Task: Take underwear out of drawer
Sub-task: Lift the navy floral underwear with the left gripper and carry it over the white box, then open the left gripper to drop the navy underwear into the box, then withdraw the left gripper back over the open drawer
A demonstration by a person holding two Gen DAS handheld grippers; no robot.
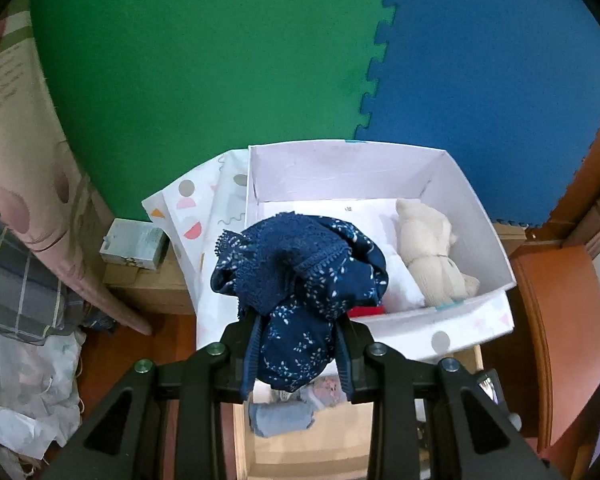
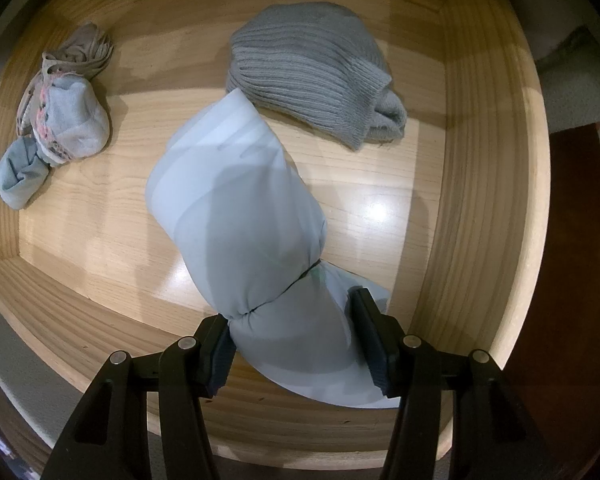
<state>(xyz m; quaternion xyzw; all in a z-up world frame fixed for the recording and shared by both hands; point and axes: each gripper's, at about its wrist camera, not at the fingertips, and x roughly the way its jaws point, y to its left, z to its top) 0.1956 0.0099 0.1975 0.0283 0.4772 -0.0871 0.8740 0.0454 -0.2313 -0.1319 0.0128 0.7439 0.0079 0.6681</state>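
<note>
Green and blue foam mats point(image 1: 204, 72) back the left-wrist view, where the left tongs point(image 1: 296, 344) clench navy floral underwear point(image 1: 296, 280) lifted above a white box point(image 1: 340, 160) holding a cream bundle point(image 1: 428, 256). Only the right-wrist view shows the wooden drawer point(image 2: 480, 184): right tongs point(image 2: 296, 344) grasp a pale blue roll point(image 2: 236, 200), while grey socks point(image 2: 312, 72) and a small bundle point(image 2: 60, 128) remain, so removal seems partway done.

We've got bare drawer floor point(image 2: 100, 216) left of the pale blue roll point(image 2: 236, 216); grey knit bundle point(image 2: 312, 68) and drawer wall point(image 2: 480, 200) crowd its right.
</note>
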